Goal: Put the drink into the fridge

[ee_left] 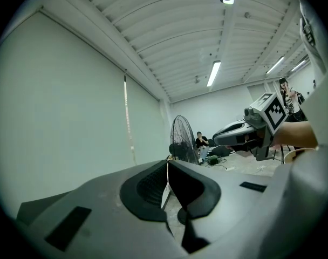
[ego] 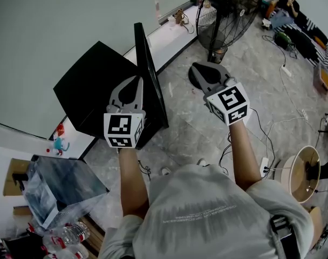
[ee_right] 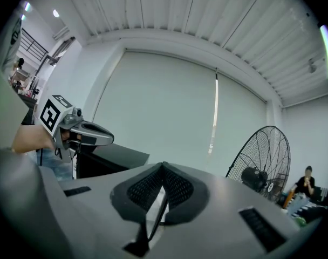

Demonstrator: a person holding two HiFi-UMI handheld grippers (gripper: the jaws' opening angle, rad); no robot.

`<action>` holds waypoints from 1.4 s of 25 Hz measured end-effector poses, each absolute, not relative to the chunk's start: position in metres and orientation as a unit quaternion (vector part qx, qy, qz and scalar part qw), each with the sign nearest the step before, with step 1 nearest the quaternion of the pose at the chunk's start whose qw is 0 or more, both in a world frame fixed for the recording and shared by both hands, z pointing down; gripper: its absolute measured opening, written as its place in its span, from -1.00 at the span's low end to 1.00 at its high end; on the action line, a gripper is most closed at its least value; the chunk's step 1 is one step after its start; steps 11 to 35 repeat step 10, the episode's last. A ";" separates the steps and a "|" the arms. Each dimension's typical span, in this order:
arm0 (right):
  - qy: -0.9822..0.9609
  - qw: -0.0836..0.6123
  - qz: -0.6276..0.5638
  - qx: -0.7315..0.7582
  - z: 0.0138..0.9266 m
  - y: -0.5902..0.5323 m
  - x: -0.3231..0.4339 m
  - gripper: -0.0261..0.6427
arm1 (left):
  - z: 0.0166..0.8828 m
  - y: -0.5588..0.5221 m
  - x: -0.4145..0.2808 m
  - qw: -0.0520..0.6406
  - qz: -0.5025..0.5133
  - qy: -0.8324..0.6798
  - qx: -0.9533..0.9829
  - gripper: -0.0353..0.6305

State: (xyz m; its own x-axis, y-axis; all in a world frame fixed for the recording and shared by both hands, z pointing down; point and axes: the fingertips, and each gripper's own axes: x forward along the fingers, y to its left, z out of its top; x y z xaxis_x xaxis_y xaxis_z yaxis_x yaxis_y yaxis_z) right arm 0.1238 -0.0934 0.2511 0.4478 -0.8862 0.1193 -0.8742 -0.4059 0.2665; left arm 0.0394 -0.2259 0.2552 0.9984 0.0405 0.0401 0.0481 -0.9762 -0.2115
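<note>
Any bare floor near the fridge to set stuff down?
Bare floor between the fridge door and the fan base; the fridge top is bare too. Crowded: cables at right, bottles at lower left.

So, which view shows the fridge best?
The head view: it looks down on the whole black fridge, with its door standing open. The right gripper view shows only a dark upper part of it, low at the left. The left gripper view shows none of it.

The fridge (ego: 99,85) stands left of the fan (ego: 229,15), beside the wall (ego: 56,26).
</note>
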 end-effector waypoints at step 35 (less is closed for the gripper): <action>-0.528 0.141 -0.021 0.837 0.252 -0.092 0.127 -0.92 | 0.259 -0.226 0.043 0.101 -0.021 -0.027 -0.994 -0.85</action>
